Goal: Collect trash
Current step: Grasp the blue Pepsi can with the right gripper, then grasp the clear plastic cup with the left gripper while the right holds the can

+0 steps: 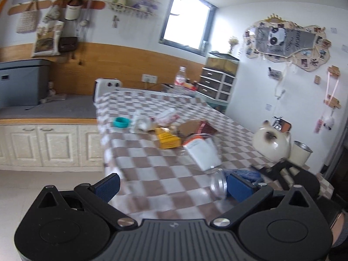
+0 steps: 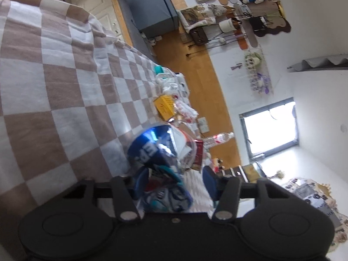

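Observation:
In the right wrist view a crushed blue soda can lies on the checkered tablecloth between the fingers of my right gripper. It rests against the left pad, while a strip of cloth still shows before the right pad. My left gripper hovers open over the near end of the table with only cloth between its pads. A clear plastic cup with white paper inside lies tipped just ahead, its mouth beside the right pad. Beyond it are a yellow box, crumpled wrappers and brown card.
A teal lid and a water bottle stand farther along the table. A cat-shaped pot and a white cup sit at the right edge. White cabinets with a grey box line the left wall.

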`<control>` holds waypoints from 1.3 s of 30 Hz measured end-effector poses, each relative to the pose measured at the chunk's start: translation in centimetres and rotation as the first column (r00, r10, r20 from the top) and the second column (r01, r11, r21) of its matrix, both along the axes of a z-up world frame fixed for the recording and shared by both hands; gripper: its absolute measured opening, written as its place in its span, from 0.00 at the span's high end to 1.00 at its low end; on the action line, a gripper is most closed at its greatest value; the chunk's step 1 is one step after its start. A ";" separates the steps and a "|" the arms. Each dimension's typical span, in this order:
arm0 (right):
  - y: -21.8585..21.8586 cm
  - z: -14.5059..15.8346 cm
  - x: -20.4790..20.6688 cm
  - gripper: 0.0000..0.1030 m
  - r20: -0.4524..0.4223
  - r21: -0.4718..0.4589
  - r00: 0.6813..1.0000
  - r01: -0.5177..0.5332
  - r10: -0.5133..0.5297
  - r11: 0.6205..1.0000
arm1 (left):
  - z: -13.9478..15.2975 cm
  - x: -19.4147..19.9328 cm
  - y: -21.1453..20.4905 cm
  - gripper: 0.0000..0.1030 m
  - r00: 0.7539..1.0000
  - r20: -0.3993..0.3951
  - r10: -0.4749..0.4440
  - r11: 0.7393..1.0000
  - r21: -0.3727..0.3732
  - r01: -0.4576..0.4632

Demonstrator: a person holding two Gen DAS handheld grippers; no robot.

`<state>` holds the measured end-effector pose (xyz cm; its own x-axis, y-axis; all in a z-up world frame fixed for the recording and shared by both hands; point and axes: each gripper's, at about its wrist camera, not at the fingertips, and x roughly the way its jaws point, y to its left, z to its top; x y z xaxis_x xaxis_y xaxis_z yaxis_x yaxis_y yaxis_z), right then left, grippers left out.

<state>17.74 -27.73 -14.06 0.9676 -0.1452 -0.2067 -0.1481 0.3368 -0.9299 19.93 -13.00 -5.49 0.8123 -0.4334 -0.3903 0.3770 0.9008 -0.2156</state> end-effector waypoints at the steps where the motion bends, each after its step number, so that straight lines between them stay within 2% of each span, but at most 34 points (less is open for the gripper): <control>1: -0.2 -0.1 0.2 0.57 -0.008 0.012 1.000 -0.001 0.001 1.000 | 0.0 0.5 -0.6 0.00 1.000 -0.003 -0.008 1.000 -0.001 0.008; 3: -0.8 -0.2 0.7 0.63 -0.023 0.035 1.000 -0.002 0.002 0.999 | -0.2 1.5 -1.9 0.00 1.000 -0.007 -0.023 1.000 -0.001 0.023; 4: -1.0 -0.3 0.9 0.69 -0.028 0.042 1.000 0.000 0.001 0.999 | -0.2 2.0 -2.4 0.00 0.999 -0.009 -0.030 1.000 -0.002 0.030; 8: -2.2 -0.2 1.6 0.71 -0.029 0.088 1.000 0.004 -0.001 0.996 | -0.2 4.1 -4.3 0.00 0.999 -0.008 -0.054 0.998 0.014 0.054; 10: -3.1 0.7 2.0 0.72 -0.040 0.157 0.999 0.015 -0.008 0.987 | -0.2 5.1 -5.0 0.00 0.999 -0.006 -0.052 0.998 0.030 0.052; 14: -5.7 3.1 2.9 0.72 -0.067 0.326 0.997 0.049 -0.029 0.944 | -0.1 7.7 -6.4 0.00 0.997 -0.021 -0.078 0.996 0.049 0.079; 18: -7.8 4.6 3.6 0.73 -0.067 0.436 0.997 0.066 -0.041 0.898 | -0.3 11.3 -8.4 0.00 0.988 -0.036 -0.147 0.987 0.056 0.149; 21: -8.7 4.8 3.6 0.73 -0.071 0.483 0.997 0.072 -0.042 0.873 | -1.1 15.1 -9.8 0.00 0.968 -0.108 -0.225 0.974 0.010 0.227; 26: -9.5 4.8 3.5 0.74 -0.093 0.531 0.995 0.078 -0.033 0.844 | -3.5 20.6 -11.1 0.00 0.949 -0.218 -0.228 0.973 -0.077 0.216; 30: -10.4 4.6 3.3 0.74 -0.099 0.541 0.994 0.088 -0.040 0.837 | -5.9 23.0 -11.8 0.00 0.942 -0.289 -0.170 0.985 -0.046 0.164; 31: -10.6 4.6 3.2 0.74 -0.099 0.543 0.994 0.091 -0.044 0.835 | -6.1 22.7 -11.8 0.00 0.950 -0.258 -0.175 0.985 -0.050 0.168; 33: -11.3 4.8 3.1 0.74 -0.098 0.546 0.994 0.099 -0.054 0.832 | -6.0 22.4 -11.9 0.00 0.935 -0.274 -0.225 0.974 -0.089 0.208; 34: -11.6 4.8 3.0 0.74 -0.099 0.548 0.993 0.104 -0.059 0.830 | -6.0 22.1 -12.0 0.00 0.919 -0.293 -0.263 0.964 -0.125 0.236; 37: -12.5 5.0 2.6 0.75 -0.099 0.548 0.992 0.123 -0.082 0.827 | -6.0 20.7 -12.9 0.00 0.870 -0.320 -0.375 0.925 -0.195 0.327; 39: -13.3 5.0 2.1 0.75 -0.102 0.544 0.989 0.149 -0.111 0.825 | -6.2 19.6 -14.0 0.00 0.824 -0.335 -0.457 0.888 -0.232 0.397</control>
